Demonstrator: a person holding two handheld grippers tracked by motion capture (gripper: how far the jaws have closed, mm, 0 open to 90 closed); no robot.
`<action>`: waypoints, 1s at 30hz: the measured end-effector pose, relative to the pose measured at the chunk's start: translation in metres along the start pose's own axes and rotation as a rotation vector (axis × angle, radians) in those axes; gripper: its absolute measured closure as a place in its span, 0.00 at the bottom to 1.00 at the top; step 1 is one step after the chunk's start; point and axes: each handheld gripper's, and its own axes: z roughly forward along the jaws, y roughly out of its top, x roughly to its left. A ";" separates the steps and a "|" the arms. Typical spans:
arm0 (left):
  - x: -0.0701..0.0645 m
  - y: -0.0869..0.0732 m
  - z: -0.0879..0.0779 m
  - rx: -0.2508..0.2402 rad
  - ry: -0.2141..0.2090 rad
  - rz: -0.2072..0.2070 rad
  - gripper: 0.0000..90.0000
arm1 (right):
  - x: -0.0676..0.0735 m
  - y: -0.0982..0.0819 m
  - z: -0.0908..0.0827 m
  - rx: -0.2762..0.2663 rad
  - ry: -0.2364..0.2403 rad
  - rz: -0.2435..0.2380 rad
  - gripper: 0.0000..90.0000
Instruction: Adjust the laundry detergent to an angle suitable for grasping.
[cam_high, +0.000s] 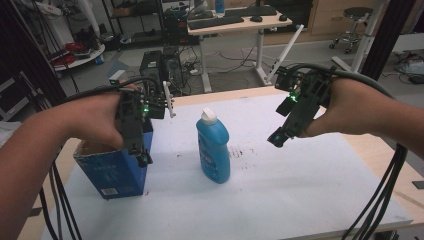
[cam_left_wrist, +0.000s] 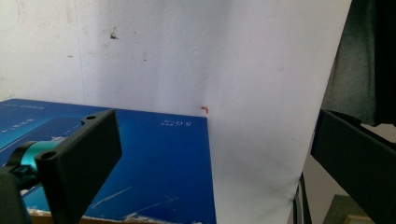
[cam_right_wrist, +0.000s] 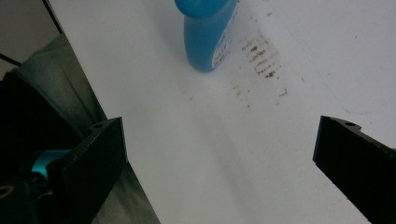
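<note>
Both grippers hung wide-jawed as you approached, left gripper (cam_high: 142, 159) over the blue box (cam_high: 115, 172), right gripper (cam_high: 276, 137) beside the upright blue bottle (cam_high: 214, 148) mid-table; next, probably close on it.

The person's left forearm (cam_high: 35, 150) is entering from the lower left of the high view, and the left hand (cam_high: 97, 120) is gripping the left gripper (cam_high: 141, 159) at the left centre of the frame, with its body pointing down. In the left gripper view its two black jaws are standing wide apart, with nothing between them. The right forearm (cam_high: 400, 122) is coming in from the right edge, and the right hand (cam_high: 350, 107) is holding the right gripper (cam_high: 276, 137) in the upper right, tilted down and toward the middle. Its jaws are also spread wide apart in the right gripper view, holding nothing. Cables are hanging from both grippers.
</note>
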 end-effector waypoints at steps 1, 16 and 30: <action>0.000 0.000 0.001 0.001 0.002 0.001 0.02 | 0.001 0.000 0.002 -0.031 0.005 0.018 0.02; -0.005 -0.001 0.000 -0.004 -0.005 0.015 0.02 | 0.010 -0.004 0.032 -0.193 -0.031 0.144 0.02; -0.011 -0.005 -0.001 0.004 -0.006 0.021 0.02 | 0.027 0.017 0.081 -0.236 -0.072 0.143 0.02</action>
